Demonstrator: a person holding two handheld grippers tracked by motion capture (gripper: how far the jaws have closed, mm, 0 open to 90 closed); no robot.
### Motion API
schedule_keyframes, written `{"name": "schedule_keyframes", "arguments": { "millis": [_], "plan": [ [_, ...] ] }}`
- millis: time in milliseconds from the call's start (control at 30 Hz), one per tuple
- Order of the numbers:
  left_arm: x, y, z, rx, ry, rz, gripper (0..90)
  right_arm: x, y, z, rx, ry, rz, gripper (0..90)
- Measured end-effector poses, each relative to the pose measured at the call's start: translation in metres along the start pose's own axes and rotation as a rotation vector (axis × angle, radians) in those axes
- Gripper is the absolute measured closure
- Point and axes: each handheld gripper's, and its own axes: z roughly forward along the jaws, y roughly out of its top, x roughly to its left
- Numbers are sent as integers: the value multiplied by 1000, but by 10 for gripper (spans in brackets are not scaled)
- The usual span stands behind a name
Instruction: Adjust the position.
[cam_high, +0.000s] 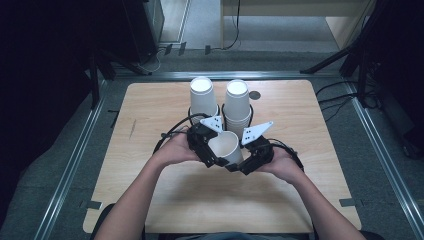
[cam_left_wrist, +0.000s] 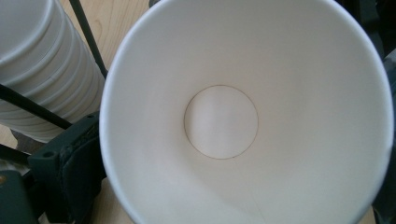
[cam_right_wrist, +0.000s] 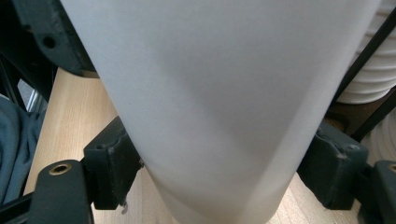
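Left gripper (cam_high: 202, 145): fingers spread wide around the mouth end of the loose paper cup (cam_high: 227, 148). In the left gripper view the cup's open mouth (cam_left_wrist: 243, 116) faces the camera, one finger (cam_left_wrist: 70, 172) sits just beside the rim at lower left, and I can't tell if it presses on the rim.

Cup: lying tilted between both grippers, above the table (cam_high: 165, 200), mouth toward the left gripper, near the person's edge.

Right gripper (cam_high: 252, 159): fingers at medium spread, clamped on the cup's narrow lower wall (cam_right_wrist: 219, 116), one pad (cam_right_wrist: 112, 172) each side, touching.

Behind: two upside-down cup stacks on the table, left stack (cam_high: 202, 97) and right stack (cam_high: 237, 102), just beside each other, near the held cup but apart from it.
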Motion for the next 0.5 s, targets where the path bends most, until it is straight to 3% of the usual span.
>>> {"name": "schedule_keyframes", "arguments": {
  "millis": [233,300,500],
  "plan": [
    [-2,-4,1,-49,12,-22,0,0,0,-4,-25,2,-7,216],
    [-1,-5,1,-71,-4,-36,0,0,-1,-5,-37,2,-10,216],
    [1,-7,7,-78,-8,-62,0,-1,-2,-4,-37,-8,-15,215]
  ]
}}
